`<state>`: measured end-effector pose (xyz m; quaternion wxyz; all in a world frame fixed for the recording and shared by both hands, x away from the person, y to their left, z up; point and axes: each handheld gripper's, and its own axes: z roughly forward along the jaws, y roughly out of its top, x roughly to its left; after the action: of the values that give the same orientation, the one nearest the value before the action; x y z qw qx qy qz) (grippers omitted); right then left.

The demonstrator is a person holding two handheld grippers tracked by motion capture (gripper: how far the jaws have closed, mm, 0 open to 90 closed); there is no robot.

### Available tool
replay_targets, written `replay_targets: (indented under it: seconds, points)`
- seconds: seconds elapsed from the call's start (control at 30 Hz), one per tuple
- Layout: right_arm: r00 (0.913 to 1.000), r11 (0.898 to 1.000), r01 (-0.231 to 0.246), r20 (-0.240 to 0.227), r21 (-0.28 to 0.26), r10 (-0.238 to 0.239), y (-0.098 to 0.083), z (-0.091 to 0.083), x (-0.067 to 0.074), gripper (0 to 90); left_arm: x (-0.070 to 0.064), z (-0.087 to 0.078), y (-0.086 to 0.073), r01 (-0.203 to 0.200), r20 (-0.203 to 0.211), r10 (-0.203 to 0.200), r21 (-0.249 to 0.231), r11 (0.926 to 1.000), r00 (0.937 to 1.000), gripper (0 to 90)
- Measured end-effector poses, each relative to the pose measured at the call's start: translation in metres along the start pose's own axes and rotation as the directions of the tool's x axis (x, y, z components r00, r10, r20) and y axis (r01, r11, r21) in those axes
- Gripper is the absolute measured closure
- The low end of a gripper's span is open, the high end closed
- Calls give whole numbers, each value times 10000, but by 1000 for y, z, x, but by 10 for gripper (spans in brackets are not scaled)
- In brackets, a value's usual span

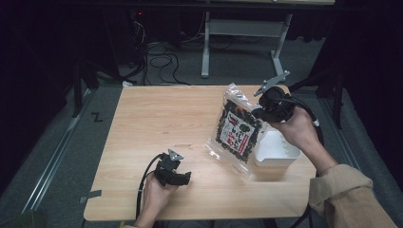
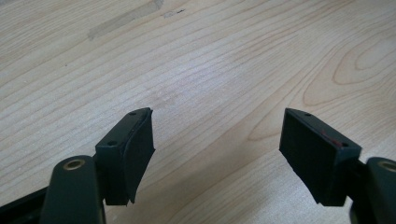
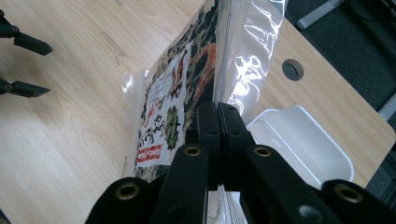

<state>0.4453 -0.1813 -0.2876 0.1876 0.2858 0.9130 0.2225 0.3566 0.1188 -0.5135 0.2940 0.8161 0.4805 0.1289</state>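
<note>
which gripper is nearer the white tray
Right. The right gripper is shut on the snack bag just above and beside the white tray. The left gripper is open, low over bare table well to the tray's left.

One wooden table (image 1: 142,123), one printed snack bag (image 1: 237,130), one white tray (image 1: 280,152), two grippers (image 1: 173,172) (image 1: 259,111)

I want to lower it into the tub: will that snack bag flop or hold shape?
Probably floppy: the snack bag hangs from the right tongs, pinched at one edge, its bottom touching the table. Its glossy, crinkled film likely slips. It seems light.
</note>
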Motion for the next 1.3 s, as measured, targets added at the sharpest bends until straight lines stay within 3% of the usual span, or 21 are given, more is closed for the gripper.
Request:
replay_targets:
  seconds: [0.57,1.3]
  points:
    - [9990,9994,-215,376,-273,225,-2,-19,-18,900,0,1,-1,27,21,-27,-11,10000,10000,268]
    - [9856,9912,-1231,1107,-490,1279,-4,-37,-51,900,3,-1,-1,171,-7,-171,-204,9996,9999,270]
